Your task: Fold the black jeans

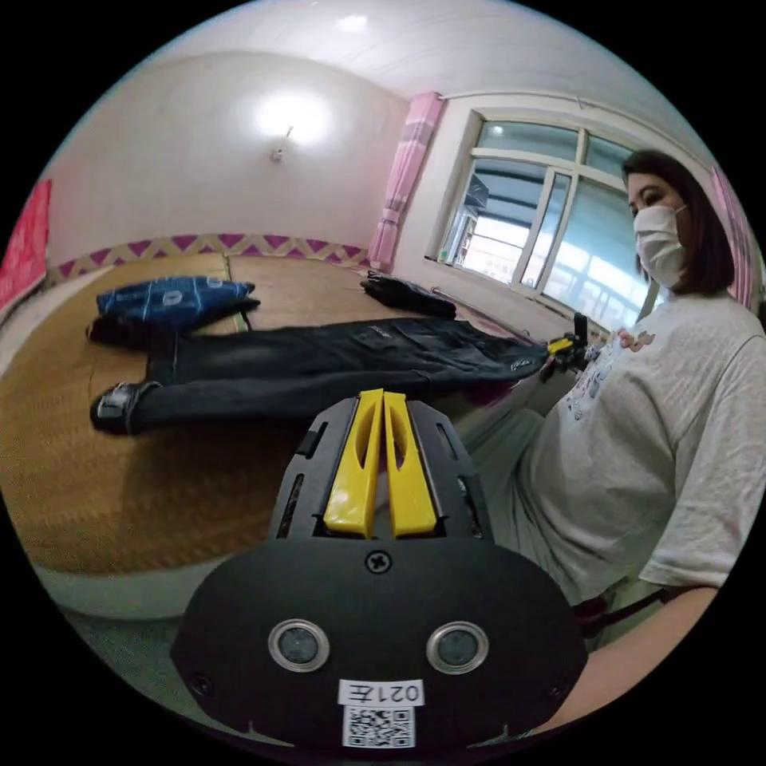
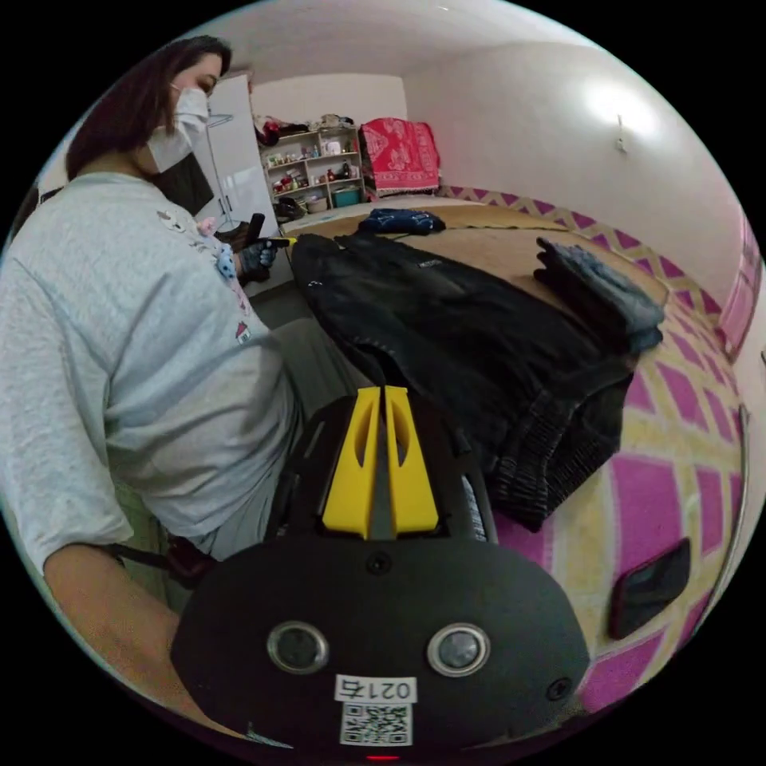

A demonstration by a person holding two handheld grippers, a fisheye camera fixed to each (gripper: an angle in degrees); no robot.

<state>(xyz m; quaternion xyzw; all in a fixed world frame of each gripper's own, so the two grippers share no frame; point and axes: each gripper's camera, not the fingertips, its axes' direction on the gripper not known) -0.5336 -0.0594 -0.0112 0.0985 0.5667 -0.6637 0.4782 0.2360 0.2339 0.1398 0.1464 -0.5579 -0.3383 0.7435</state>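
Black jeans [image 1: 319,363] lie flat beyond the left gripper [image 1: 381,399], its jaws together on nothing; bare mat [image 1: 144,487] between (right gripper [image 2: 383,395] likewise closed, waistband edge just ahead).

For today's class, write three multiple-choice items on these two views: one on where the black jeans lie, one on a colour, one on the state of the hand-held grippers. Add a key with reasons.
1. Where do the black jeans lie?
A. Spread flat on the woven mat
B. Hung over a chair
C. Heaped on the floor

2. What colour are the jaws of the left hand-held gripper?
A. Red
B. Yellow
C. Green

3. What are the left and the right hand-held gripper doing?
A. Each clamps a trouser leg
B. Both are shut, holding nothing
C. Both stand wide open

Key: 1 A, the jeans stretch out along the woven mat. 2 B, yellow jaws stand out from the black body. 3 B, in each view the jaws meet with no cloth between.
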